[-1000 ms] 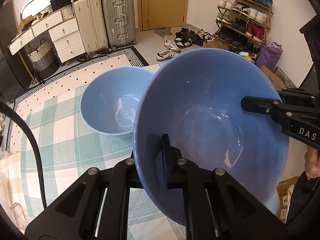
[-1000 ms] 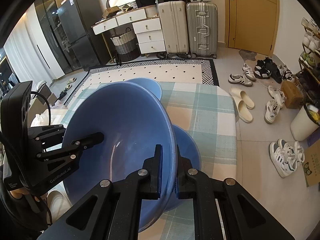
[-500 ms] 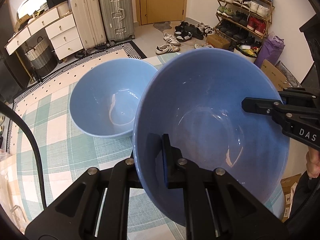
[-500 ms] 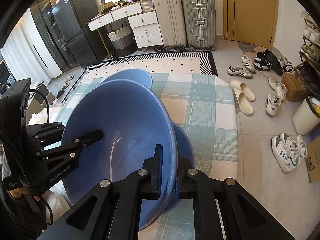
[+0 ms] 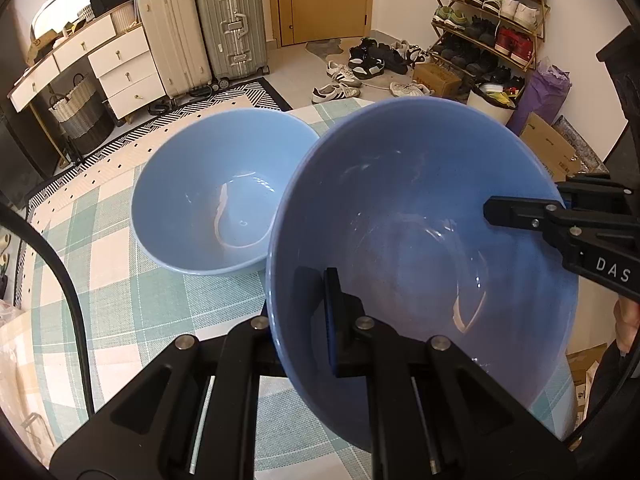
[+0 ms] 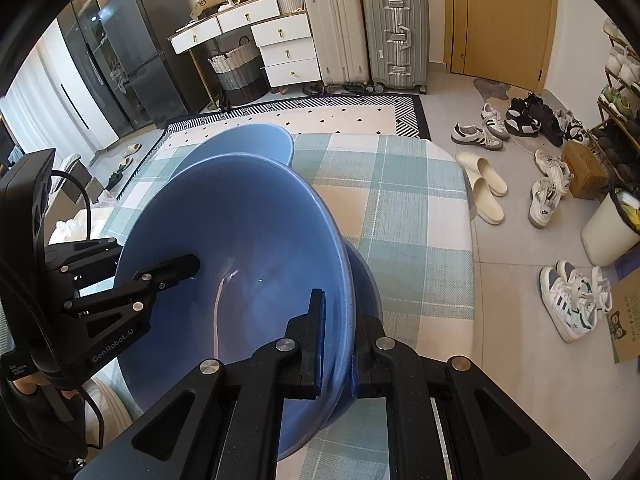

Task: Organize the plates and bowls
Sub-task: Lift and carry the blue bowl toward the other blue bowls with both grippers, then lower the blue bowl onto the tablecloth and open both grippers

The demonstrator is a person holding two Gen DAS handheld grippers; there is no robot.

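Note:
A large blue bowl [image 5: 420, 240] [image 6: 248, 240] hangs tilted over the checked tablecloth [image 5: 120, 280], gripped at opposite sides of its rim. My left gripper [image 5: 298, 308] is shut on the near rim in the left wrist view, one finger inside and one outside. My right gripper [image 6: 336, 332] is shut on the other side of the rim and shows as a black arm [image 5: 520, 212]. A second blue bowl [image 5: 208, 200] [image 6: 256, 140] stands on the table just beyond. Under the held bowl a third blue bowl [image 6: 368, 292] peeks out at the right.
The table's right edge [image 6: 468, 240] drops to a tiled floor with slippers [image 6: 484, 188] and shoes. Suitcases [image 5: 200, 24], a white drawer unit [image 5: 120, 68] and a shoe rack [image 5: 488, 12] stand further back. Something pale and round [image 6: 104, 396] lies low at the left, partly hidden.
Both grippers have come down with the held bowl, closer to the table. The second bowl now looks larger and nearer. Both grips are unchanged.

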